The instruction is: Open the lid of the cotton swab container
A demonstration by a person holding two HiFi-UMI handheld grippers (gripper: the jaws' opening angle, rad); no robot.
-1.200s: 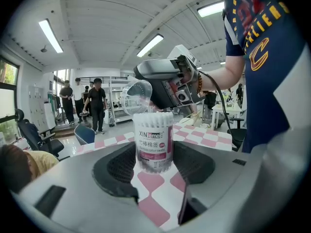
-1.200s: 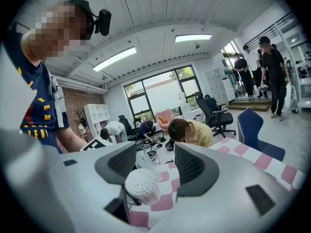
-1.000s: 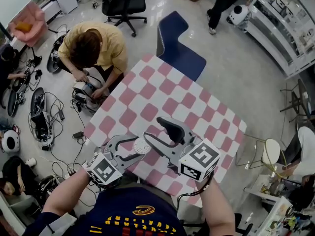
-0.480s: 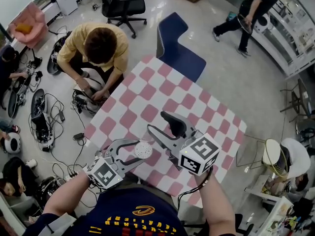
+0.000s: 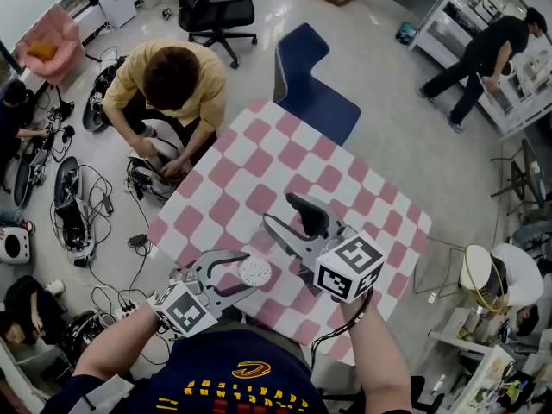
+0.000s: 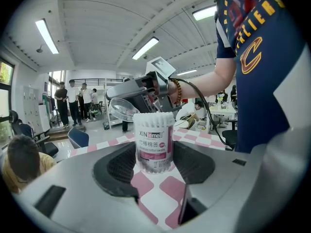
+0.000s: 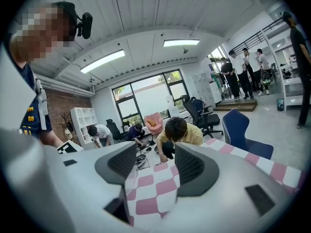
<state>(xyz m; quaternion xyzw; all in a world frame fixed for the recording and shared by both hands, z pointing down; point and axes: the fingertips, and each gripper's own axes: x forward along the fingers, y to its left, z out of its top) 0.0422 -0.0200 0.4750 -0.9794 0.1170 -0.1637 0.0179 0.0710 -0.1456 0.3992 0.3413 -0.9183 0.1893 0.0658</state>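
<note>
The clear lid barely shows in the right gripper view, only a faint rim by 1 jaw. The right gripper seems clamped on it. The left gripper grips the cotton swab container upright, uncapped, by the checkered tabletop's near edge. A person in yellow crouches beyond the left edge.

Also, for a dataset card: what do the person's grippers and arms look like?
The left gripper and right gripper are grey with black ribbed pads inside the jaws; each carries a white cube with black square markers. A black cable hangs from the right one. Navy short-sleeved T-shirt with yellow print; brown bead bracelet on the right wrist.
</note>
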